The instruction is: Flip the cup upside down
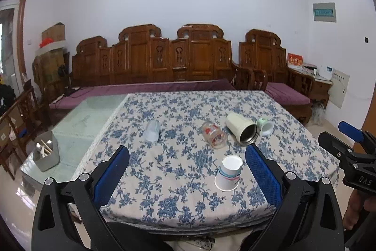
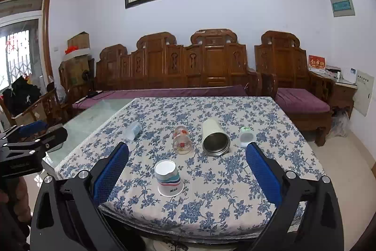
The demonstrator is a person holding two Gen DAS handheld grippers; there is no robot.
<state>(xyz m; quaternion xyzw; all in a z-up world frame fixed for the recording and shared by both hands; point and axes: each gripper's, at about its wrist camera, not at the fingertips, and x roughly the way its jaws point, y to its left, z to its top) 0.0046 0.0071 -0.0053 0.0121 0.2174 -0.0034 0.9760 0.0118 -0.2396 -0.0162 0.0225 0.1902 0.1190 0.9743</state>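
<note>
A striped paper cup (image 1: 228,173) (image 2: 168,178) stands upside down near the table's front edge. Behind it lie several cups on their sides: a cream steel-lined tumbler (image 1: 242,129) (image 2: 215,137), a floral glass (image 1: 213,135) (image 2: 182,140), a clear plastic cup (image 1: 152,131) (image 2: 132,130) and a small green-and-white cup (image 1: 265,125) (image 2: 245,136). My left gripper (image 1: 187,153) is open and empty, above the table's front edge. My right gripper (image 2: 187,149) is open and empty too; it also shows at the right edge of the left wrist view (image 1: 352,149).
The table carries a blue floral cloth (image 1: 178,194) (image 2: 211,204); its left part is bare glass (image 1: 80,119). A grey holder with chopsticks (image 1: 45,152) stands at the glass's left corner. A carved wooden sofa (image 1: 152,62) runs behind the table.
</note>
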